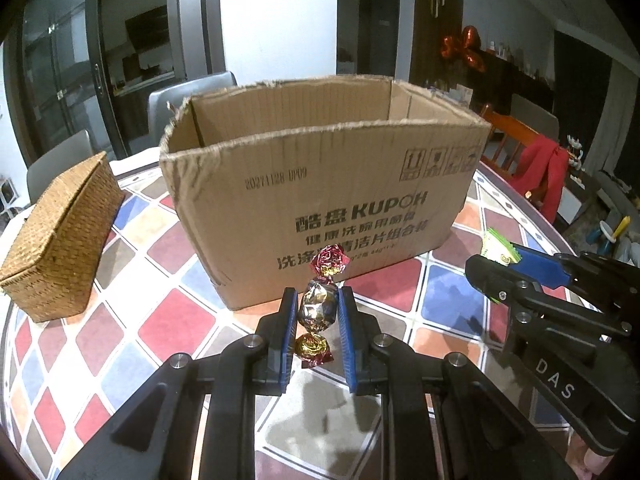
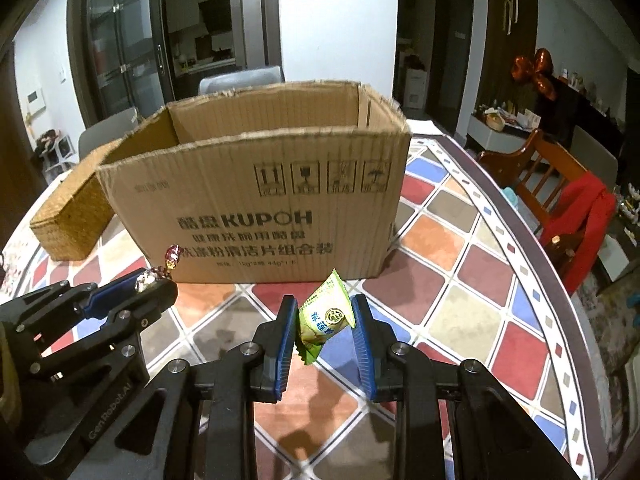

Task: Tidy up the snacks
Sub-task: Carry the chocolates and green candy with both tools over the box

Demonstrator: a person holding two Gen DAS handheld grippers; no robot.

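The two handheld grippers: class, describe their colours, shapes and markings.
Both are black plastic linkage frames with silver round pivot bolts and blue ribbed finger pads. The left gripper reads "GenRobot.AI" on its side; the right gripper reads "DAS". No sleeves or cables show.

Two handheld grippers share one build: matte black plastic frames with triangular cut-outs, hinged linkage arms fastened by round silver pins, and flat fingers faced with ribbed blue pads. The left gripper (image 1: 318, 312) carries white "GenRobot.AI" lettering along its side in the right wrist view. The right gripper (image 2: 326, 320) bears white "DAS" lettering on its flank, seen from the left wrist camera.
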